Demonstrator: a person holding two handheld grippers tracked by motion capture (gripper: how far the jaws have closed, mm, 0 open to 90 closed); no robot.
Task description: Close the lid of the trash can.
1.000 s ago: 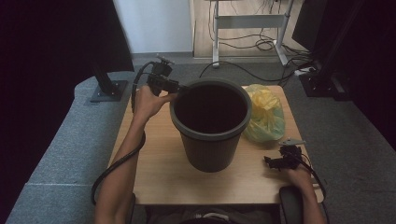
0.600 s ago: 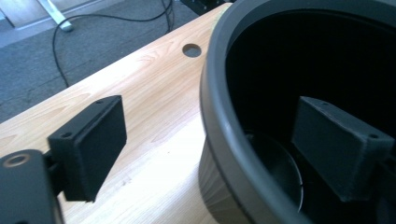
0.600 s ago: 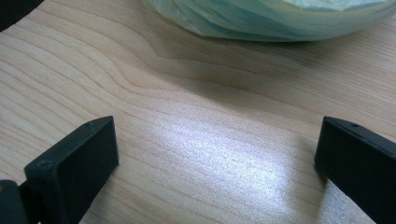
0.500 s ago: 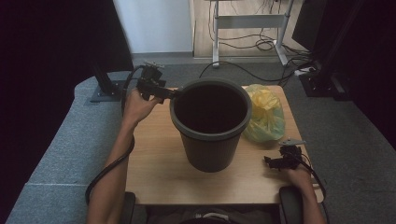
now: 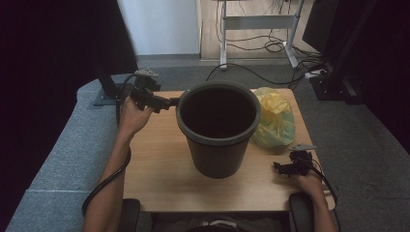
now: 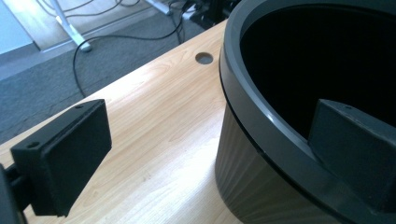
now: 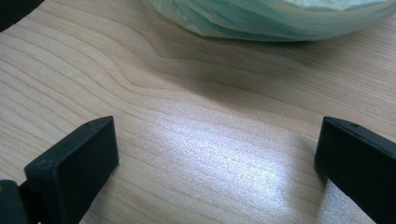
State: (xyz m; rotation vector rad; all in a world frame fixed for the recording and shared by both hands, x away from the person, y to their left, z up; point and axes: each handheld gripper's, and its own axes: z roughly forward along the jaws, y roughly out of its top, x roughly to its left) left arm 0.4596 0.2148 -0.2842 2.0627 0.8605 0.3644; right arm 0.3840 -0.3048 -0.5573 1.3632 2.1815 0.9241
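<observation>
A black plastic bucket (image 5: 217, 128) stands upright in the middle of the wooden table (image 5: 159, 169). My left gripper (image 5: 173, 102) is at the bucket's left rim. In the left gripper view the bucket's rim (image 6: 261, 126) runs between the jaws of this gripper (image 6: 210, 112), one jaw over the table and the other over the bucket's mouth. Its jaws have just been opening and stand wide, with neither pad pressing the rim. A yellow-green plastic bag (image 5: 275, 118) lies right of the bucket. My right gripper (image 5: 281, 167) rests open near the front right, its jaws (image 7: 217, 135) over bare wood, facing the bag (image 7: 271, 18).
A cable hole (image 6: 203, 58) sits in the table near the far edge. A grey padded surface (image 5: 63, 159) borders the table's left side, with a black stand (image 5: 109, 94) on it. Cables and a desk frame (image 5: 256, 21) are on the floor beyond.
My left hand has drawn leftward and nearer, away from the bucket's rim, with the jaws spread wider. The bucket, the bag and the right gripper have stayed put.
</observation>
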